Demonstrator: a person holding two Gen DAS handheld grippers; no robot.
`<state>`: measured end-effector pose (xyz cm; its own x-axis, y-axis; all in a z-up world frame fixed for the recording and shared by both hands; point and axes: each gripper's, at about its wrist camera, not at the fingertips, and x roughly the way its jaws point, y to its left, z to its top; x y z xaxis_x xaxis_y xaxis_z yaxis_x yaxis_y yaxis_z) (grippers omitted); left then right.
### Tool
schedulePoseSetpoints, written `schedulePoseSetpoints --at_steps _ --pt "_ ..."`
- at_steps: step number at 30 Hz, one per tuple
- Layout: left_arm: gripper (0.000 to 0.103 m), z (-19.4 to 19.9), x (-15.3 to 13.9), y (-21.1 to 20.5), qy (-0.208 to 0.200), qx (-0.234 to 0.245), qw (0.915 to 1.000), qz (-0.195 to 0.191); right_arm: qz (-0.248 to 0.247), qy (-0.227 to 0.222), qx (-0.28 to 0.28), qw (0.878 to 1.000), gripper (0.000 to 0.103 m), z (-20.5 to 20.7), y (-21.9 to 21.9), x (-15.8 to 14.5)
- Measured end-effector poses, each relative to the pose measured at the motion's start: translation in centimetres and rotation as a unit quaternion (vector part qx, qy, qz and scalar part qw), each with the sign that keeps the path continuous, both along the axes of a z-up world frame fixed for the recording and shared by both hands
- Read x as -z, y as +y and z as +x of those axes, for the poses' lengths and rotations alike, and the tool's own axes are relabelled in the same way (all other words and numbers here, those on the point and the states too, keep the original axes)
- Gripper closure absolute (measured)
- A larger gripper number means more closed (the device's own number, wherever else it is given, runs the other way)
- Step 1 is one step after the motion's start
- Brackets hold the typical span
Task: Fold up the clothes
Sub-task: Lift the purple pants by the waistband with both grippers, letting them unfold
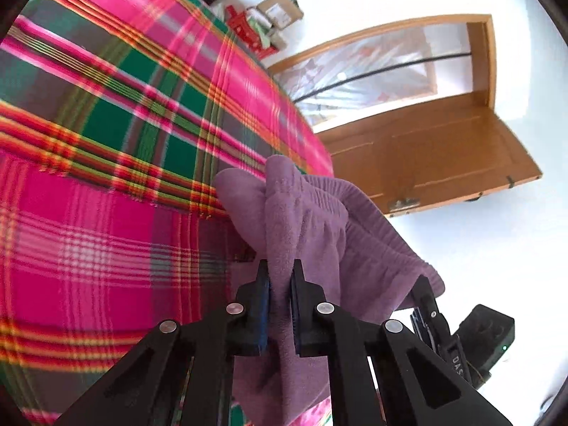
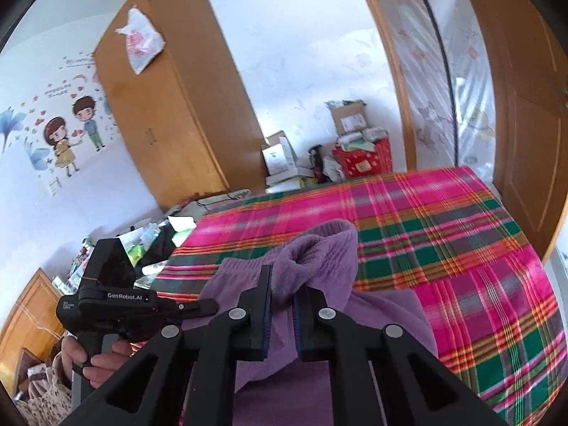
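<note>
A purple fleece garment (image 1: pixel 319 213) with a gathered elastic waistband hangs lifted above a bed covered by a pink, green and orange plaid blanket (image 1: pixel 124 106). My left gripper (image 1: pixel 282 269) is shut on a bunched fold of the cloth. To its right, the right gripper (image 1: pixel 426 298) pinches the same waistband edge. In the right wrist view the right gripper (image 2: pixel 284 277) is shut on a fold of the purple garment (image 2: pixel 319 248), which drapes down below it over the blanket (image 2: pixel 443 230). The left gripper (image 2: pixel 198 307), held by a hand (image 2: pixel 103 358), grips the cloth at the left.
A wooden door (image 1: pixel 426 149) stands open beside the bed's far corner. A tall wooden wardrobe (image 2: pixel 170 106) stands against the wall. Cardboard boxes and a red crate (image 2: pixel 362 159) are piled beyond the bed. A cluttered surface (image 2: pixel 149 241) borders the bed's left side.
</note>
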<state>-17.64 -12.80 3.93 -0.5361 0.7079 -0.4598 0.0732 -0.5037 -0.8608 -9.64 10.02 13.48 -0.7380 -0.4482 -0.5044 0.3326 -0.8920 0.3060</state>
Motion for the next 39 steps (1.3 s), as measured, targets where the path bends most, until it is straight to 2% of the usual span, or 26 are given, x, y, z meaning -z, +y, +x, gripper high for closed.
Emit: schedulePoseSetpoints --at_steps 7,13,17,23,26,33,35,36,39 --pt "0.093 4.3 -0.4 -4.8 0.023 -0.056 0.998 0.018 0.009 0.043 -0.04 0.998 0.093 0.2 -3.9 -3.0" --pt "0.092 6.8 0.8 -7.1 0.011 -0.08 0.9959 0.041 0.013 0.063 -0.089 0.994 0.094 0.2 -8.2 -4.4" --pt "0.093 8.2 1.5 -8.5 0.001 -0.094 0.993 0.071 -0.013 0.052 -0.131 0.99 0.093 0.0 -10.3 -4.2" --pt "0.093 10.3 2.0 -9.3 -0.006 -0.091 0.9878 0.126 -0.018 0.032 -0.141 0.989 0.093 0.3 -10.9 -2.9" --pt "0.093 10.0 1.1 -8.4 0.003 -0.077 0.9908 0.112 -0.028 0.012 -0.138 0.99 0.094 -0.2 -10.5 -2.0" --pt "0.093 7.8 1.9 -6.2 -0.031 -0.048 0.9941 0.092 -0.02 -0.008 -0.137 0.99 0.094 -0.8 -10.8 -0.8" --pt "0.093 7.7 1.9 -6.0 -0.032 -0.05 0.9951 0.079 -0.017 -0.011 -0.136 0.991 0.093 -1.0 -10.7 -0.5" --pt "0.099 7.7 1.9 -6.0 -0.031 -0.053 0.9954 0.074 -0.016 -0.012 -0.135 0.991 0.094 -1.1 -10.7 -0.4" --pt "0.1 8.1 1.8 -6.7 -0.03 -0.073 0.9949 0.063 -0.015 -0.01 -0.131 0.991 0.094 -1.2 -10.7 -0.5"
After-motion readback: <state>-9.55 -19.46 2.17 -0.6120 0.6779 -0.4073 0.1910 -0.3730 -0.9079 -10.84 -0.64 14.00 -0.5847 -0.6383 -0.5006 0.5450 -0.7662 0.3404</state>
